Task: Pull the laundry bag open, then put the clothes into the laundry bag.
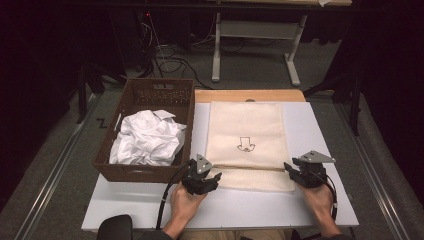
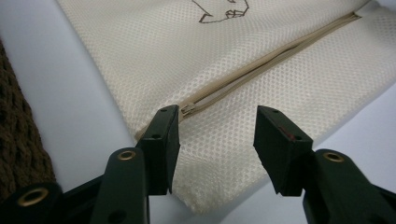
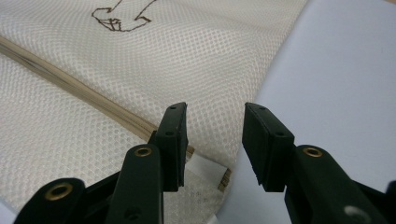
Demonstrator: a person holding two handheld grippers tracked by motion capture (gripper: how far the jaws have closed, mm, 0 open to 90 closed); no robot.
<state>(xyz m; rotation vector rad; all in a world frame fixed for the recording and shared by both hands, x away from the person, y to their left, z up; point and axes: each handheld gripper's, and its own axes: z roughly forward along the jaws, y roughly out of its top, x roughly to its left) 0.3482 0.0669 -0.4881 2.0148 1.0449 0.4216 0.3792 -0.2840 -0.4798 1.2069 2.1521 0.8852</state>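
Note:
A cream mesh bag lies flat on the white table, with a small brown drawing at its middle and a tan zipper running across near its front end. My left gripper rests at the bag's near left corner. In the left gripper view its jaws stand open, and the mesh and the zipper's end lie between them, untouched. My right gripper sits at the near right edge. It is open too, over the bag's edge and zipper.
A brown woven basket stands at the table's left, holding crumpled white cloth. A wooden board shows behind the bag's far end. Beyond the table are a desk's white legs and cables on the floor.

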